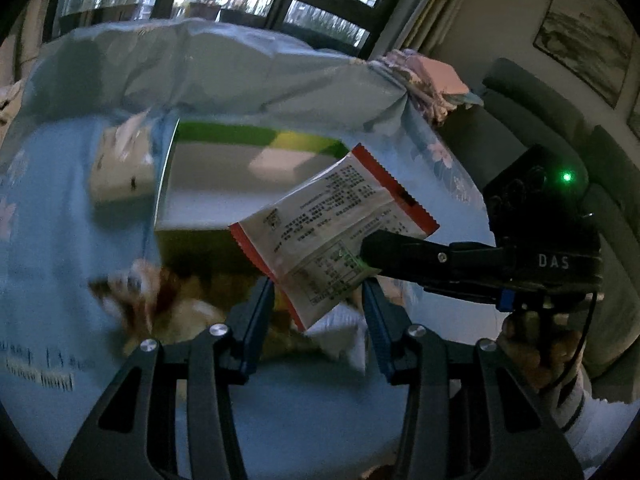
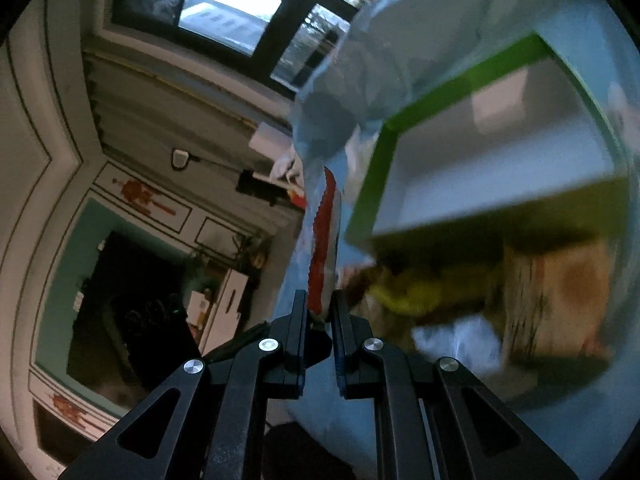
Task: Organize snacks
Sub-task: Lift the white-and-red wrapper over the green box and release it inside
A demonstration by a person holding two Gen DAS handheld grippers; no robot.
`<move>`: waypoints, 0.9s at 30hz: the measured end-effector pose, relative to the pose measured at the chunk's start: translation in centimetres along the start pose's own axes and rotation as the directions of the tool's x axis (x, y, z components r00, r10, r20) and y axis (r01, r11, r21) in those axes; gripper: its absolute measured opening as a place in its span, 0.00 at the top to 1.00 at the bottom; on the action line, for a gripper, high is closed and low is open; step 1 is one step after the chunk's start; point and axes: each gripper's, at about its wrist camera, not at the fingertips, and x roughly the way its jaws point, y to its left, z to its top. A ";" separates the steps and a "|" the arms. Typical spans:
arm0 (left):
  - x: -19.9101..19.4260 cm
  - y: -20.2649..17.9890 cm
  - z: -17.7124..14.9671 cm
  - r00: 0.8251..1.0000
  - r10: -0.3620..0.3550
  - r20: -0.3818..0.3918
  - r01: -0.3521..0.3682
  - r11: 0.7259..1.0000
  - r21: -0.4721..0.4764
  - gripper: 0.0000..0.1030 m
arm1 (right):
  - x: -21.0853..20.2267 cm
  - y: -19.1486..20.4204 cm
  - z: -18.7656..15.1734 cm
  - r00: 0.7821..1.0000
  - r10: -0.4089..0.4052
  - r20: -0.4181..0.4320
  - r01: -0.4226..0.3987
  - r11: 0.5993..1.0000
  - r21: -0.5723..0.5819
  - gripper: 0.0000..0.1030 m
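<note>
1. Holding white red-edged foil snack packet (image 1: pixel 332 236) above green-rimmed open cardboard box (image 1: pixel 256 136): right gripper (image 2: pixel 320 308) clenched on its near edge.
2. Left gripper (image 1: pixel 318 300) released, empty.
3. Judgement: lower flat into box, then release.

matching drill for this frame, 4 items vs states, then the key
Items:
1. snack packet
2. green-rimmed box
3. left gripper
4. right gripper

States:
A. jaws apart, clamping nothing
B. open-topped, resting on the blue cloth
C. white with red serrated ends, held in the air
D. shut on the packet's edge

Pairs: 1-C, 2-B, 3-A, 4-D
</note>
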 end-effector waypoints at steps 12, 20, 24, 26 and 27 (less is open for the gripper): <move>5.2 3.0 6.3 0.999 -0.042 0.018 0.042 0.999 -0.009 0.56 | 1.5 -1.7 6.4 0.997 -0.061 0.056 0.063 0.998 -0.030 0.88; 9.2 5.2 9.0 0.997 -0.078 0.000 0.078 0.996 -0.046 0.56 | 3.5 -3.6 9.9 0.991 -0.122 0.062 0.123 0.992 -0.009 0.88; 11.2 6.2 9.3 0.996 -0.087 -0.036 0.084 0.994 -0.076 0.56 | 4.5 -5.0 10.7 0.987 -0.156 0.039 0.156 0.988 0.001 0.88; 12.1 6.5 9.3 0.995 -0.080 -0.059 0.075 0.993 -0.087 0.56 | 5.3 -5.7 11.1 0.984 -0.176 0.026 0.176 0.984 0.015 0.88; 12.6 6.6 9.3 0.995 -0.075 -0.067 0.069 0.994 -0.089 0.56 | 5.6 -6.0 11.2 0.983 -0.181 0.021 0.180 0.983 0.025 0.88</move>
